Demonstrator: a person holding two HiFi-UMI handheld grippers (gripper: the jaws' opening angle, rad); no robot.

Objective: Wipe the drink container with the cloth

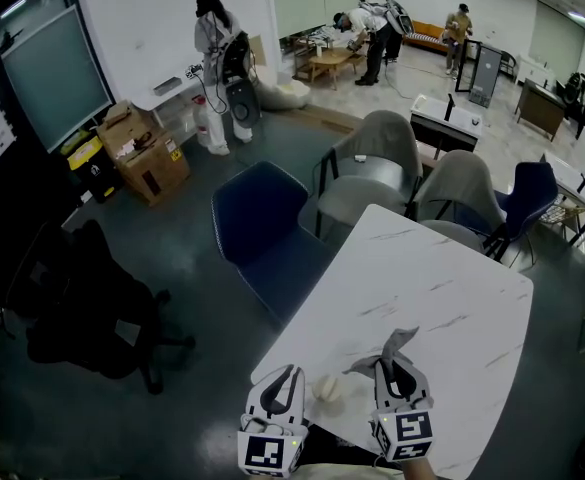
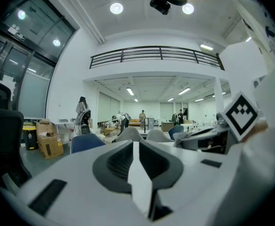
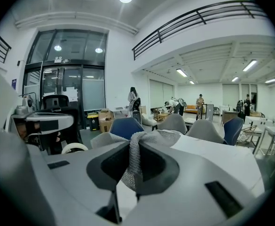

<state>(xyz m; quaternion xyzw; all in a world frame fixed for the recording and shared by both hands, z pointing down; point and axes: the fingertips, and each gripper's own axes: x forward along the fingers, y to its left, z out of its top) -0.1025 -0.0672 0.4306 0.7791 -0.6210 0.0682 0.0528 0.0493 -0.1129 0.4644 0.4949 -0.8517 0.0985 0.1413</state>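
The drink container sat on the white marbled table, close to its near edge and between my two grippers. From the head view I could make out only a pale, rounded shape. In the right gripper view its whitish rim showed low on the left, off to the side of the jaws and not between them. I could not tell whether anything touched it.

The cloth, a grey knitted piece, was pinched in the right gripper. The jaws were closed on a bunched fold of it. The rest stood up past the fingertips and flopped forward over the tabletop. It was to the right of the container, near it but not on it.

The left gripper hovered just left of the container. Its jaws were pressed together with nothing between them, as its own view plainly showed. Both grippers pointed away from me across the table, tilted slightly down.

Beyond the table's far side stood a dark blue chair and a cluster of grey chairs. A black office chair stood on the dark floor to the left. Cardboard boxes were stacked against the wall, with a person in white standing near them. A few more people were farther back in the room.
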